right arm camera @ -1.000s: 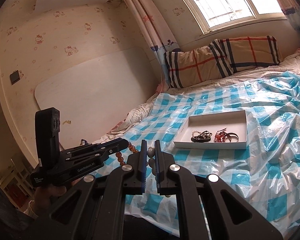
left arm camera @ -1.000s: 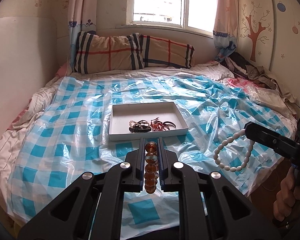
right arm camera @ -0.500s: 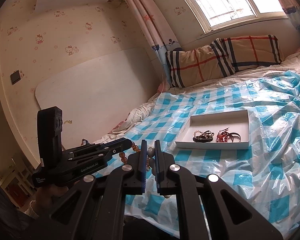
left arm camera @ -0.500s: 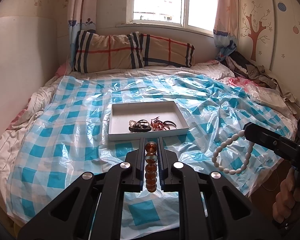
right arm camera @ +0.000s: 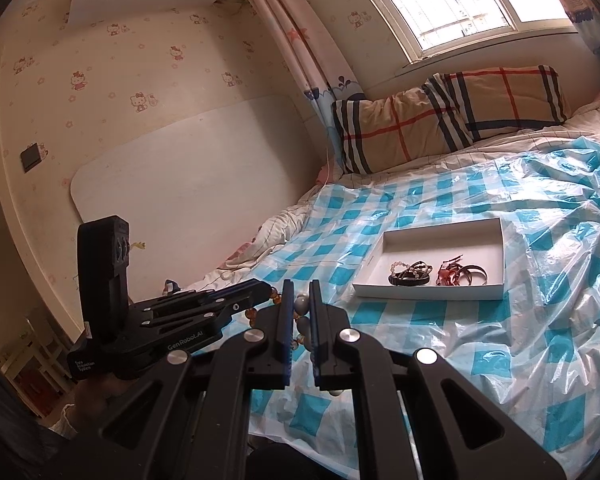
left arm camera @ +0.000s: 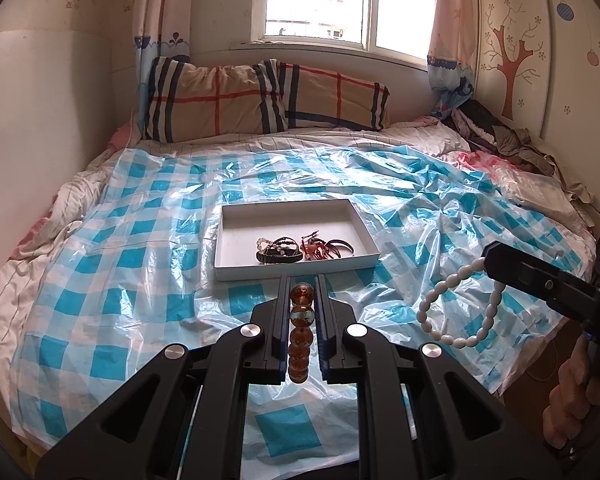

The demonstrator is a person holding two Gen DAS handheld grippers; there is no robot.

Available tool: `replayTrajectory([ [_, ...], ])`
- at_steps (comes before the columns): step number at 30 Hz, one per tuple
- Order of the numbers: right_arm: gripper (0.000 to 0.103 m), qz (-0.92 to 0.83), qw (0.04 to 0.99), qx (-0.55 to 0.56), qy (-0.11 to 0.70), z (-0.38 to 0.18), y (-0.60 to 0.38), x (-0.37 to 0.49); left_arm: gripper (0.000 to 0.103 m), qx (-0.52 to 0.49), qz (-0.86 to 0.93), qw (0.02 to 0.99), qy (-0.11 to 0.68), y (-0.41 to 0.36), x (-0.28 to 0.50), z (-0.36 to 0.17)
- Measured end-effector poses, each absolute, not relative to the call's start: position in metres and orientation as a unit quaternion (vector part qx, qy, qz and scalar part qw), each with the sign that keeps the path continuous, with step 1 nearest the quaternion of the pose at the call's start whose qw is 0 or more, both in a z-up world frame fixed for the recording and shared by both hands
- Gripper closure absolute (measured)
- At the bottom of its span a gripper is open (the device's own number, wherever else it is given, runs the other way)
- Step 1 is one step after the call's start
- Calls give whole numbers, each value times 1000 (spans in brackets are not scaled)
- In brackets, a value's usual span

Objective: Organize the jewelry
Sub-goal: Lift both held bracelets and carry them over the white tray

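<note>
My amber bead bracelet [left arm camera: 300, 332] is pinched in my left claw [left arm camera: 300, 284], jaws together on the strand, and my white bead bracelet [left arm camera: 456, 304] hangs as a loop from my right claw [right arm camera: 299, 292], which is clamped on a couple of its beads. Both hover over the near edge of the bed, short of the white tray [left arm camera: 236, 268] where a dark bracelet [left arm camera: 279, 255] and red bands [left arm camera: 320, 248] already lie. I judge the risks to be these: round beads could roll out of a thin pinch, a swinging loop could catch the tray's rim and tip it, and anything dropped early would slide down the slick checked plastic sheet [left arm camera: 140, 264] to the floor.
</note>
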State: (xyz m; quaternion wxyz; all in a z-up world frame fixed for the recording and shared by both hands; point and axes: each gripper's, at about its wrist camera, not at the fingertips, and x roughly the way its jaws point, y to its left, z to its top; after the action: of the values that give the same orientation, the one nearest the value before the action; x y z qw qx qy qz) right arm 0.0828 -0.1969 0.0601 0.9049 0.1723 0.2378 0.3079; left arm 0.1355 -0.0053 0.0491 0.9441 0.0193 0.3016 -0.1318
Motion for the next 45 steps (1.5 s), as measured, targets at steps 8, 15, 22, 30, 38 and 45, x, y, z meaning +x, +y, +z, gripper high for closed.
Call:
replayTrajectory([
  [8,95,308,904,173,241,57,-191,93,92,19,-133,943,304,-8,145,45],
  [15,95,308,904,174,241,56,-192,100,92,19,-134,943,305,-10,150,43],
  [22,95,303,905,173,244,51,-189,110,92,17,-135,942,307,-13,161,38],
  [30,95,294,908,173,245,38,-197,136,92,11,-136,940,314,-20,196,25],
  [38,95,280,911,173,250,22,-205,166,92,5,-139,938,319,-23,226,12],
  [45,95,268,911,178,257,6,-212,196,92,-1,-146,937,319,-29,255,1],
])
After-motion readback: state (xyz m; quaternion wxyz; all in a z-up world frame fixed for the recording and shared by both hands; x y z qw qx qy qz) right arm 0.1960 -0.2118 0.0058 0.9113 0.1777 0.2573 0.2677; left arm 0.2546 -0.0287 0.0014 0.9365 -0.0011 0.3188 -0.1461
